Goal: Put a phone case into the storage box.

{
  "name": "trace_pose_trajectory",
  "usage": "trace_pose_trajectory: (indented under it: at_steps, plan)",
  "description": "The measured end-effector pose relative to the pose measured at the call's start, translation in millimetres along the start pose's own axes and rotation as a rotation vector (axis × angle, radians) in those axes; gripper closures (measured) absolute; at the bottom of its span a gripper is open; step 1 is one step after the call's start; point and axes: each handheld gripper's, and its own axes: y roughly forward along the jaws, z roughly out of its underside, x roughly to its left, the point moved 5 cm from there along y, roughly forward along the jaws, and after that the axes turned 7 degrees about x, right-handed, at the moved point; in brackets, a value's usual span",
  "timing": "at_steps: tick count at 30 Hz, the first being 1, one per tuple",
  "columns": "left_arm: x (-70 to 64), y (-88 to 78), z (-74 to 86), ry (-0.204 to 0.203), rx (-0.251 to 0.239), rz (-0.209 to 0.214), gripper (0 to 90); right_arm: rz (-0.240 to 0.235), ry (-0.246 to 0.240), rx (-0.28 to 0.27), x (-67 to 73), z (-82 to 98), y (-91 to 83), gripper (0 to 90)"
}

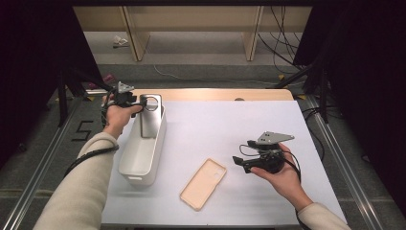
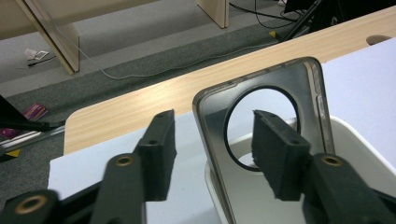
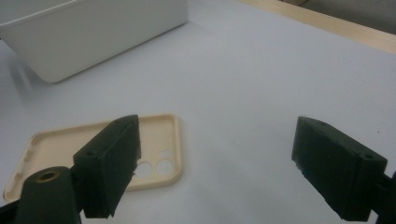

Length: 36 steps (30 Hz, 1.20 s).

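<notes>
Even, soft light from above falls on the white tabletop (image 1: 249, 129), which reads bright while the surroundings to both sides sink into near black. Shadows are faint. The silver phone case (image 2: 261, 107) carries a dull sheen. Both gripper views show their near black jaws soft and slightly blurred.

Grey phone case (image 1: 150, 115) in white bin (image 1: 143, 160); beige phone case (image 1: 203, 183) on white sheet (image 1: 249, 129).

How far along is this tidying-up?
Roughly halfway. Done: the grey phone case stands in the white bin. In hand: the left gripper is open around it, pads apart from it. Left: the beige phone case lies on the table near the open right gripper.
</notes>
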Motion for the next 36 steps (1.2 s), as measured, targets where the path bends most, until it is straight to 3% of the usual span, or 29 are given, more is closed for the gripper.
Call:
trace_pose_trajectory:
  at_steps: [5, 8, 10, 14, 15, 17, 19, 24, 31, 33, 36]
  plan:
    - [-1.1, -6.0, -3.1, -0.005, -0.004, -0.019, 32.9, 0.000, 0.001, 0.001, 0.0, 0.0, 0.3, 16.5]
    - [-1.7, -11.7, -3.0, -0.036, -0.002, -0.019, 26.0, 0.000, 0.001, 0.002, 0.3, 0.0, 0.3, 16.5]
    - [-2.7, -16.3, -1.8, -0.051, -0.001, -0.010, 16.7, -0.002, 0.001, 0.004, 0.5, 0.2, 0.6, 16.5]
    - [-9.5, -29.5, 4.1, -0.026, 0.008, 0.055, 25.7, -0.004, 0.001, 0.009, 1.0, 0.4, 1.2, 16.5]
    - [-11.3, -33.1, 5.5, -0.021, 0.005, 0.064, 24.3, -0.007, 0.002, 0.008, 1.3, 0.3, 1.5, 16.5]
    - [-16.2, -40.9, 8.9, -0.031, 0.011, 0.078, 13.2, -0.007, 0.001, 0.010, 1.6, 0.5, 1.8, 16.5]
    - [-22.3, -50.3, 11.6, -0.028, -0.004, 0.103, 11.2, -0.008, 0.004, 0.012, 1.8, 0.5, 2.0, 16.5]
    - [-34.6, -77.0, 23.1, -0.029, -0.048, 0.124, 0.3, -0.010, 0.005, 0.015, 2.1, 0.7, 2.7, 16.5]
    - [-49.8, -109.8, 53.9, -0.014, -0.085, 0.131, 0.0, -0.012, 0.012, 0.017, 2.6, 0.2, 3.9, 16.5]
    - [-56.1, -117.5, 63.7, -0.035, -0.098, 0.151, 0.0, -0.013, 0.014, 0.019, 3.2, 0.0, 4.0, 16.5]
    - [-63.5, -126.1, 75.4, -0.014, -0.100, 0.147, 0.0, -0.017, 0.009, 0.015, 4.1, -0.4, 3.9, 16.5]
